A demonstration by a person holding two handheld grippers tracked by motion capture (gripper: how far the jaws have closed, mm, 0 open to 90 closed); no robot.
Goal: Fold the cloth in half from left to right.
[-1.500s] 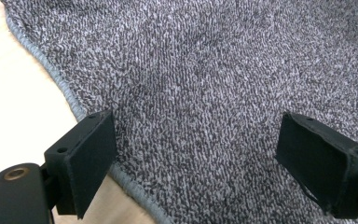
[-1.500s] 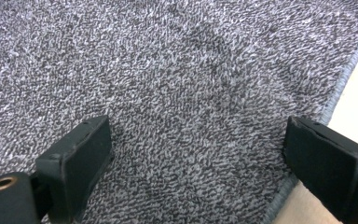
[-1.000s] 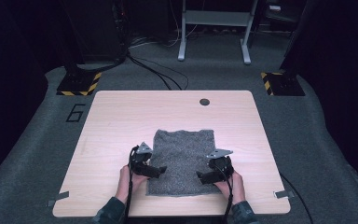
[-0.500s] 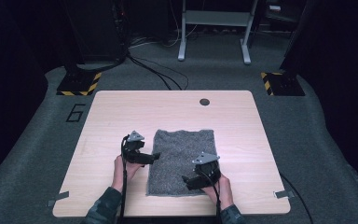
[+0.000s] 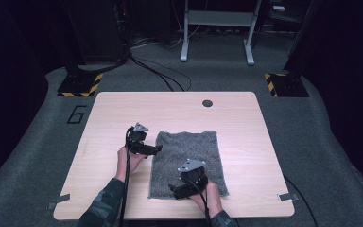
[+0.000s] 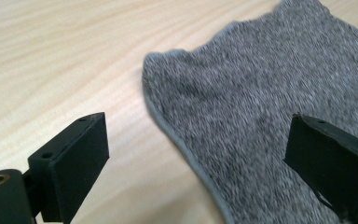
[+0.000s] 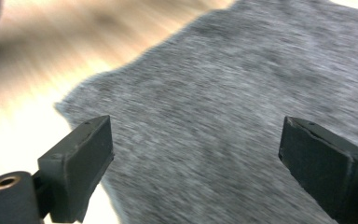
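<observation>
A grey knitted cloth (image 5: 189, 153) lies flat on the wooden table (image 5: 123, 113), right of centre and near the front. My left gripper (image 5: 157, 149) is at the cloth's left edge and points right at it, open. In the left gripper view the cloth's hemmed edge (image 6: 261, 93) runs between the wide-spread jaws of the left gripper (image 6: 196, 154). My right gripper (image 5: 172, 190) hovers over the cloth's near left corner and points left. It is open, and its jaws have just been closing slightly with nothing pinched. In the right gripper view the cloth (image 7: 223, 93) lies below the right gripper (image 7: 196, 158).
A round dark hole (image 5: 207, 103) sits near the table's far edge. Beyond the table stand a grey metal frame (image 5: 217, 19), two yellow-and-black striped bases (image 5: 80, 85) (image 5: 283, 82) and cables on the carpet. Bare wood lies left of and behind the cloth.
Both hands have shifted left. The left gripper went from the cloth's near edge up to its left edge. The right gripper slid left along the near edge to the near left corner.
</observation>
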